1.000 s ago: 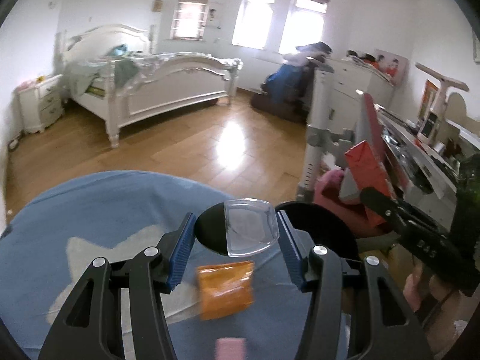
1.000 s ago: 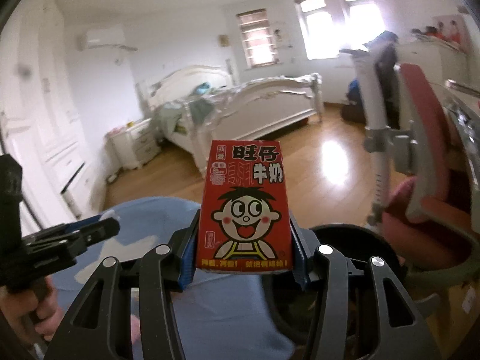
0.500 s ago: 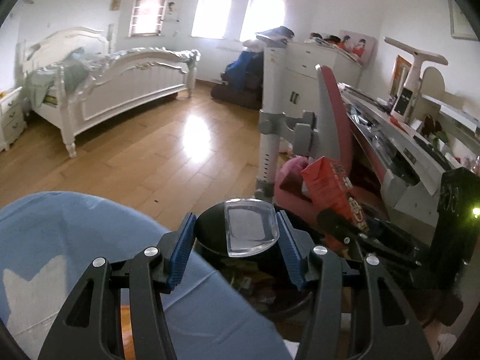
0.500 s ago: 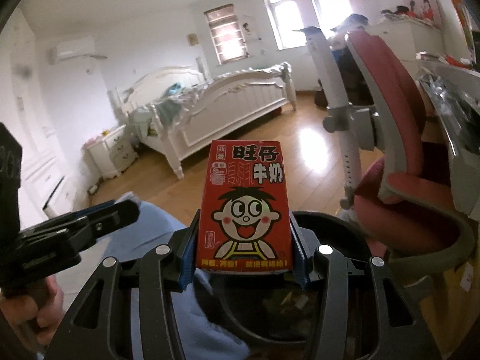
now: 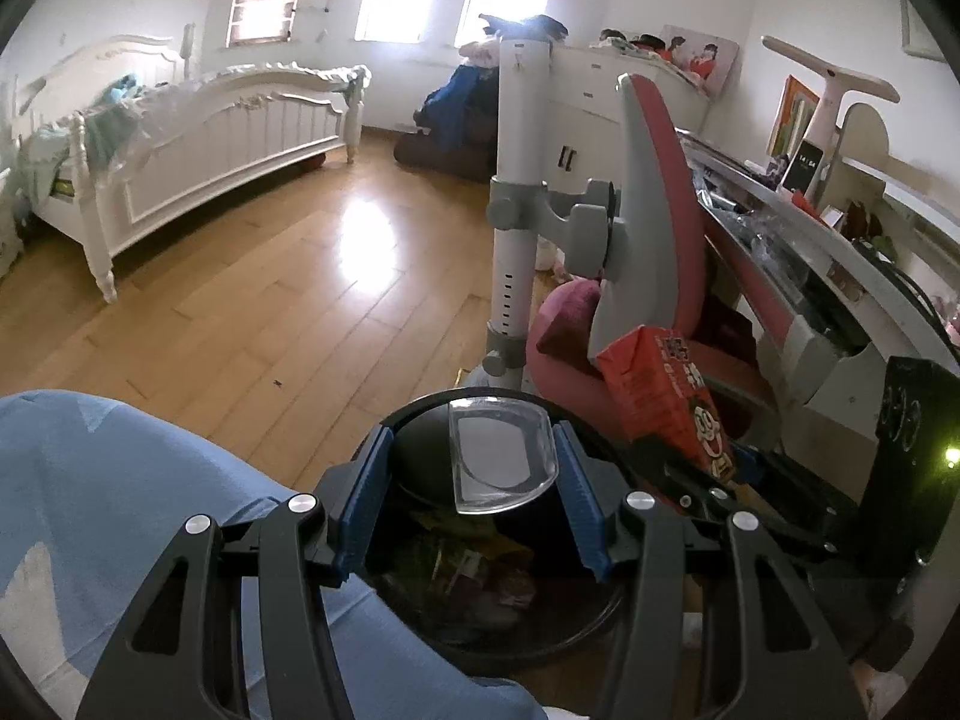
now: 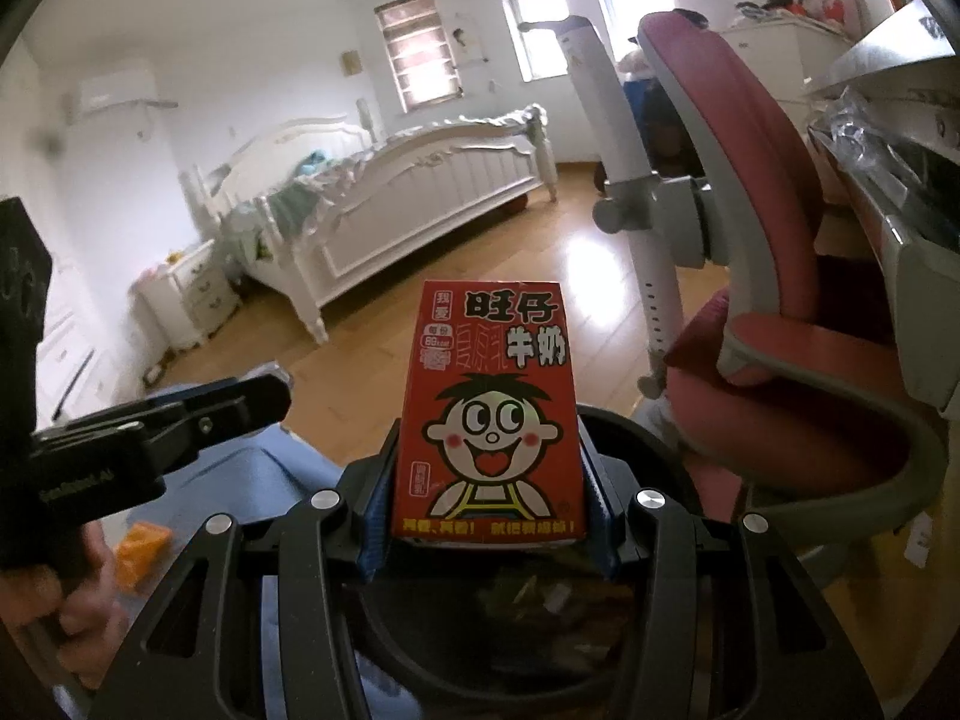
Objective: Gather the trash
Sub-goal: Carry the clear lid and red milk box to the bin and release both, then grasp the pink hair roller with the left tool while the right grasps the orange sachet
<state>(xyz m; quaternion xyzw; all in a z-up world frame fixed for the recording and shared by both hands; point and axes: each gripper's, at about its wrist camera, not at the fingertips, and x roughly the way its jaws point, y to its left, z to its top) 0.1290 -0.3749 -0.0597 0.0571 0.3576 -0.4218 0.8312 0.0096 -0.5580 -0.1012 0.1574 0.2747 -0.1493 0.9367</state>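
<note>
Left gripper point(image 5: 474, 480), black w/ blue pads: clamped on clear plastic cup-shaped lid point(image 5: 501, 459), pads pressing both sides; lid upright-ish, hanging over mouth of round black trash bin point(image 5: 540, 642); wrappers & scraps visible inside bin, dark, can't make out which.

Right gripper point(image 6: 487, 501), same build: clamped on red milk carton w/ cartoon face & Chinese print point(image 6: 489, 414); carton upright, front face to camera, lower part between pads; held over same round black trash bin point(image 6: 660, 456), rim showing behind & below carton; some trash inside, blurred.

From left wrist view: red milk carton point(image 5: 666, 402) just right of lid, tilted, also above bin rim; right gripper under it, only partly seen. From right wrist view: left gripper at left edge point(image 6: 264, 402), side-on, w/ person's hand point(image 6: 54, 600) wrapped round its handle.

Blue cloth w/ pale patches point(image 5: 120, 510) under & left of grippers, next to bin; small orange packet point(image 6: 141, 552) lying on it near hand. Pink & grey desk chair point(image 5: 636, 252) just behind bin, cluttered grey desk point(image 5: 840, 252) at right; white bed point(image 5: 198, 132) well apart across wooden floor point(image 5: 270, 300).
</note>
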